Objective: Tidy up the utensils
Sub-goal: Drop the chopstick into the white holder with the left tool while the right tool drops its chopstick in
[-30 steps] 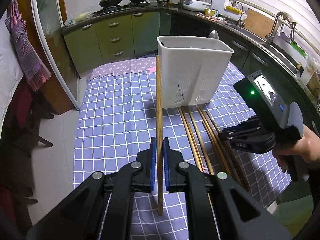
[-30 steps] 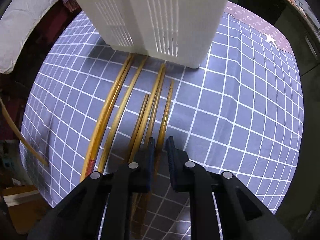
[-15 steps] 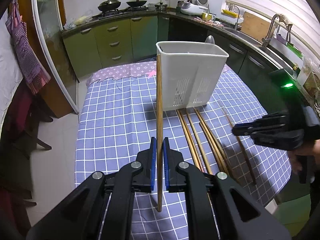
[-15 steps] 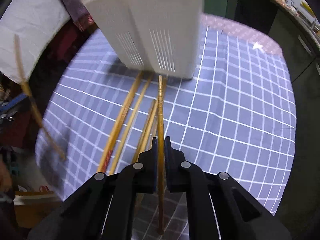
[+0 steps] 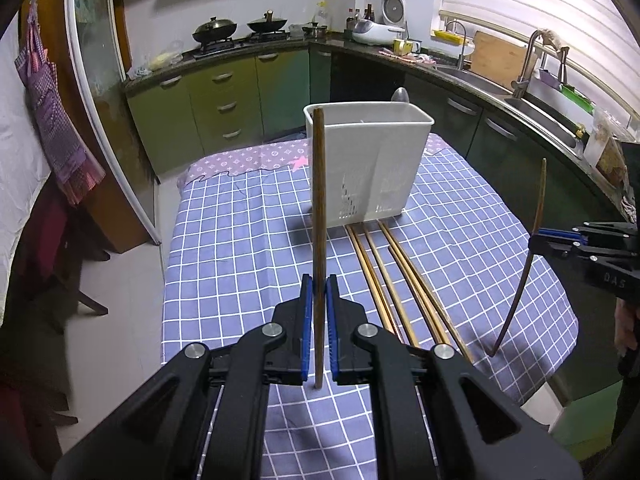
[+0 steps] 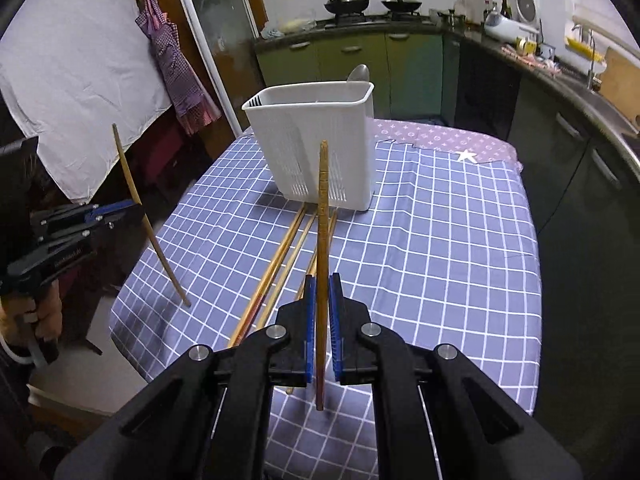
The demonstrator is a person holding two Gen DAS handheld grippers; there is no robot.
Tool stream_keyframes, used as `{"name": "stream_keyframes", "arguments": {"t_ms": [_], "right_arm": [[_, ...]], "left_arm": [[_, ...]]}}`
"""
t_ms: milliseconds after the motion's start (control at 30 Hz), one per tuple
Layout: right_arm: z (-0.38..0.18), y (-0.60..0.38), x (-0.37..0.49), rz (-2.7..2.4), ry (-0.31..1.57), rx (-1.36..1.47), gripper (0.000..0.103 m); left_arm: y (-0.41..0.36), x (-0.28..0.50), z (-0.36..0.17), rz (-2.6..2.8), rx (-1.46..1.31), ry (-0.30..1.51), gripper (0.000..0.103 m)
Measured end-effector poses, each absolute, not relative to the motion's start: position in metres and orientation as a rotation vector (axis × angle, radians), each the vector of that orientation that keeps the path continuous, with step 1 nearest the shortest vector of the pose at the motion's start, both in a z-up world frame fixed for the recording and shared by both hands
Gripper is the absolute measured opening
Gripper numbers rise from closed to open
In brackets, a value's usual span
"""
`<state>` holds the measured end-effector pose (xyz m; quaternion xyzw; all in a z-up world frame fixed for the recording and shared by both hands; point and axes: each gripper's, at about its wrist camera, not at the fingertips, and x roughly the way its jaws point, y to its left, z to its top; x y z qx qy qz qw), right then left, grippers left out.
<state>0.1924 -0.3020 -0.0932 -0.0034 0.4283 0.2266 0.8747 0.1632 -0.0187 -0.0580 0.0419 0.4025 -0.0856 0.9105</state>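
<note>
Both grippers are clenched on a chopstick each, held upright above the table. The left gripper (image 5: pixel 317 304) grasps a dark chopstick (image 5: pixel 319 216) whose top reaches rim height of the holder (image 5: pixel 372 168), which stands toward the table's far edge, straight ahead of the fingers. The right gripper (image 6: pixel 320 312) clamps a paler stick (image 6: pixel 322 216) and looks slightly farther off. More chopsticks (image 5: pixel 384 272) lie flat, pointing at the holder.

Two woks on stove (image 5: pixel 240 30), purple apron (image 6: pixel 176 64), rice cooker (image 5: pixel 378 32)

White slotted holder (image 5: pixel 372 168) upright; wooden chopsticks (image 5: pixel 396 276) lying before it.
</note>
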Motion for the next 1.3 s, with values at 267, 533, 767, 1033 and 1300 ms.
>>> {"name": "stream_keyframes", "arguments": {"t_ms": [267, 533, 767, 1033, 1300], "right_arm": [[-0.085, -0.305, 0.173, 0.472, 0.851, -0.014, 0.007], [-0.08, -0.303, 0.172, 0.474, 0.834, -0.021, 0.007], [-0.07, -0.302, 0.174, 0.476, 0.813, -0.027, 0.007], [-0.065, -0.303, 0.178, 0.483, 0.813, -0.026, 0.007], [-0.067, -0.313, 0.184, 0.475, 0.819, -0.008, 0.007]], "left_arm": [[-0.018, 0.151, -0.052, -0.187, 0.094, 0.809, 0.007], [-0.018, 0.151, -0.044, -0.198, 0.096, 0.797, 0.007], [-0.021, 0.162, -0.024, -0.214, 0.093, 0.785, 0.007], [-0.039, 0.209, 0.062, -0.231, 0.101, 0.623, 0.007], [-0.065, 0.282, 0.088, -0.203, 0.086, 0.503, 0.007]]}}
